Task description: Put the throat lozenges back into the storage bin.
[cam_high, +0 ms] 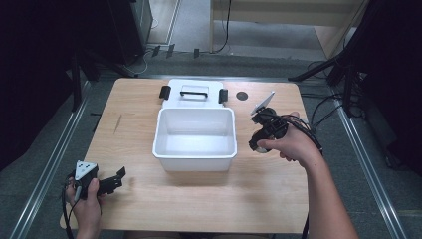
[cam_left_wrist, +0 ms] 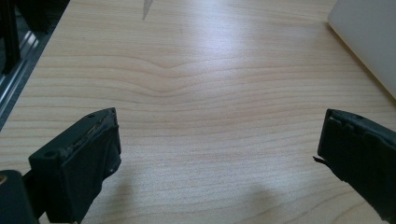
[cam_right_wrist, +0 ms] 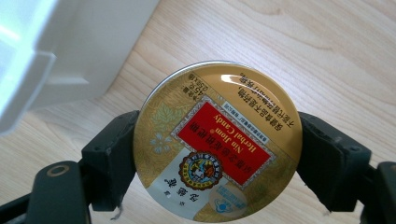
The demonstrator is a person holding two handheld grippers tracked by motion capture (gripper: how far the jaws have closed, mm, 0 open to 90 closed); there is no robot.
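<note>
A round gold candy tin (cam_right_wrist: 219,116) with a red label sits crosswise between the two black jaws of my right gripper (cam_right_wrist: 220,142), which is shut on its rim. In the high view that gripper (cam_high: 258,143) hovers with the tin (cam_high: 259,148) just right of an empty white bin (cam_high: 194,160) at the table's middle. The bin's white wall (cam_right_wrist: 88,56) rises close on the left in the right gripper view. My left gripper (cam_high: 118,178) rests near the table's front left corner. Its jaws stand wide apart over bare wood, nothing between them (cam_left_wrist: 219,135).
Behind the bin lies its white lid (cam_high: 195,99) with a black handle and two black clips. A small black disc (cam_high: 242,95) sits on the table at the back right. The bin's corner (cam_left_wrist: 369,37) shows at the top right of the left gripper view.
</note>
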